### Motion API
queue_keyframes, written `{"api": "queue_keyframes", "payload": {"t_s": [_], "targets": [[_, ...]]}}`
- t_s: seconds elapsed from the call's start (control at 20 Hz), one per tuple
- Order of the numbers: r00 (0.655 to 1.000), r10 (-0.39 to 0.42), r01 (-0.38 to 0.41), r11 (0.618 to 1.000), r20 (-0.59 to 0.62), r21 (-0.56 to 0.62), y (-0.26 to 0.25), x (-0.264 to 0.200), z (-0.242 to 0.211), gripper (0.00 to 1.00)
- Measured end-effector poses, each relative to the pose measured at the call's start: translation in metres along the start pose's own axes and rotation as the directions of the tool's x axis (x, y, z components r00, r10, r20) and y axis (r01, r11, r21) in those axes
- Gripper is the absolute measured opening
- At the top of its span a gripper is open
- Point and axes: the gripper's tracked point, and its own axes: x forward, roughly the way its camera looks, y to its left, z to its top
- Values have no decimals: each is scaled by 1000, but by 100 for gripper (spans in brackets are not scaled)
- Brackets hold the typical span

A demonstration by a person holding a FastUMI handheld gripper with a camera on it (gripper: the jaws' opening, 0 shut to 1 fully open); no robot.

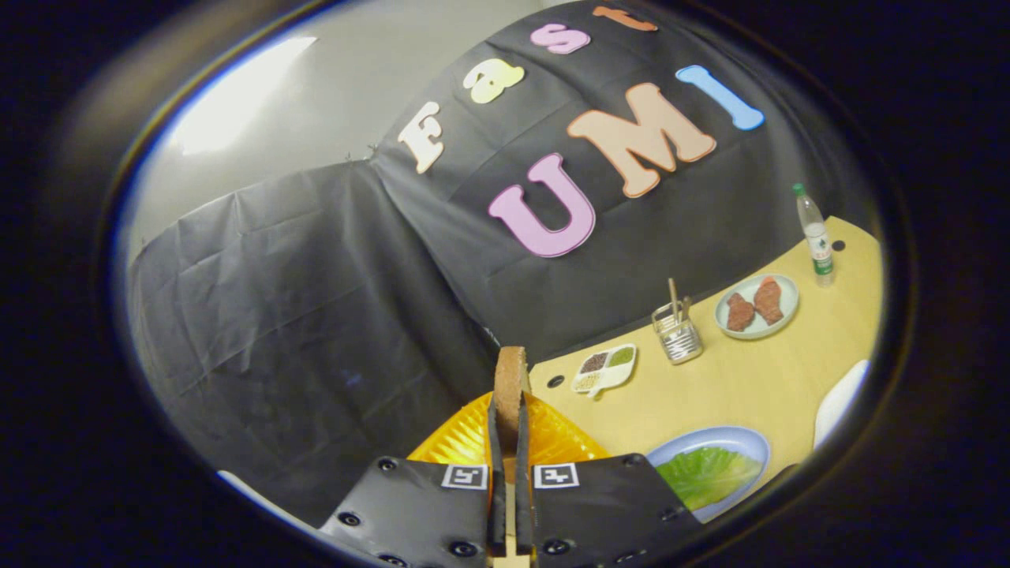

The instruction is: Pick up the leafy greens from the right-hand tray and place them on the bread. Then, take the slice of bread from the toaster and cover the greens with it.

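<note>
Pinching a slice of bread [510,379] edge-on, the gripper [510,442] has its two fingers [495,473] nearly together, clamped on either flat face of the slice, which stands upright between them in the lower middle of the frame with its brown crust poking above the tips. From where I stand the bread looks light and fairly stiff if toasted, yet crumbly; a hold low on the faces, as here, seems sound, though I would guess a harder squeeze could dent or crack it.

Just behind the held slice, lower centre, sits something orange and ribbed [544,438], partly hidden by the fingers; I cannot tell whether it is a tray or part of the toaster. To the lower right a pale blue plate [750,442] carries leafy greens [706,473], soft and floppy by the look of them. Whether bread lies beneath them I cannot tell.

Further up the yellow bench [750,379], right of centre, are a small divided dish of seasonings [604,368], a wire holder with sticks [677,331], a plate with two brown meat pieces [756,306], and a plastic bottle [814,235] at the far right. A white curved rim [840,398] peeks in at the right edge.
</note>
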Motion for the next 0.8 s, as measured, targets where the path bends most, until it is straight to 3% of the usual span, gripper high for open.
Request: {"api": "queue_keyframes", "payload": {"t_s": [0.25, 0.8], "targets": [[997, -73, 73, 996, 11, 54, -49, -24, -2, 7], [973, -187, 205, 971, -138, 126, -137, -27, -88, 8]]}}
